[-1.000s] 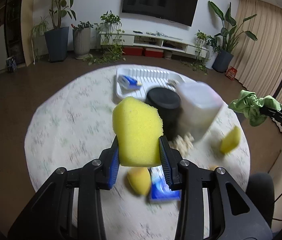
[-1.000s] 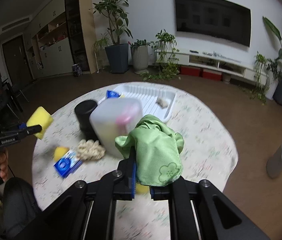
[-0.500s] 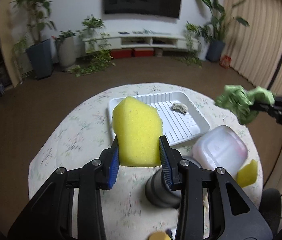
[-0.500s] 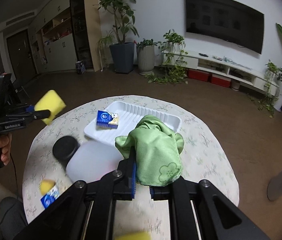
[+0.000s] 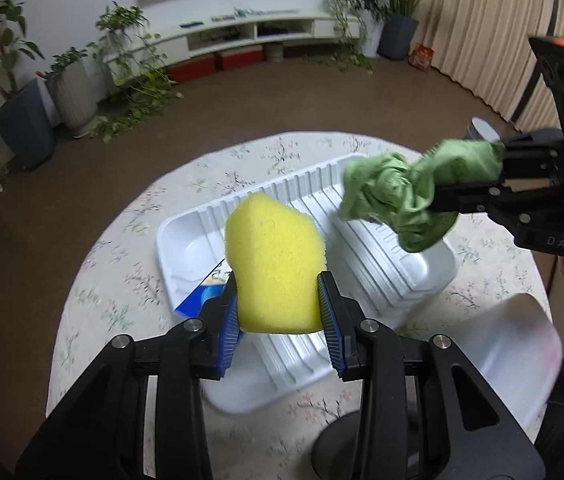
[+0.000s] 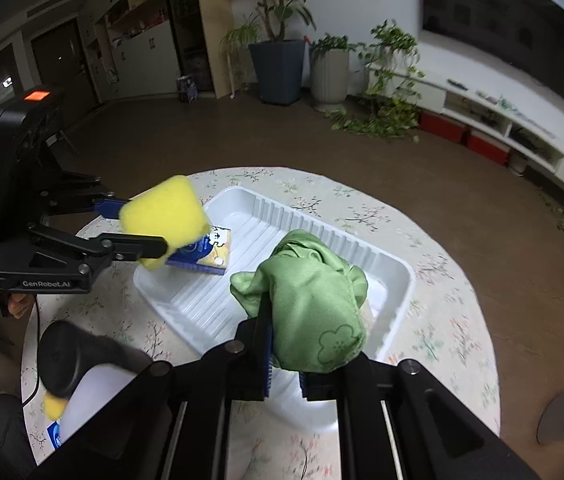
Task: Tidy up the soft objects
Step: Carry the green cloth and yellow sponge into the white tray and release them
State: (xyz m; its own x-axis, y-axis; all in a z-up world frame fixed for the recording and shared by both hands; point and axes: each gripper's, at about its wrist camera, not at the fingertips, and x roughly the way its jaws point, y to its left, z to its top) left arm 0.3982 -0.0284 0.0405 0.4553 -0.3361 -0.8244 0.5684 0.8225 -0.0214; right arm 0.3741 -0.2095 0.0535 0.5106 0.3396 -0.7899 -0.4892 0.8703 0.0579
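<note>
Above white tray [image 5: 410, 264]: yellow sponge [image 5: 276, 264], green cloth [image 6: 314, 300] each clamped.

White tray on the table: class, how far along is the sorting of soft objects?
Done: a blue packet lies in the white tray. In hand: left gripper holds the yellow sponge, right gripper the green cloth, both over the tray. Left: releasing them.

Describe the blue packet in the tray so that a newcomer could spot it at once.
Find the round floral-clothed table and the white ribbed tray on it. At the tray's end nearest the held yellow sponge lies a flat blue packet. It is the only printed thing in the tray.
</note>
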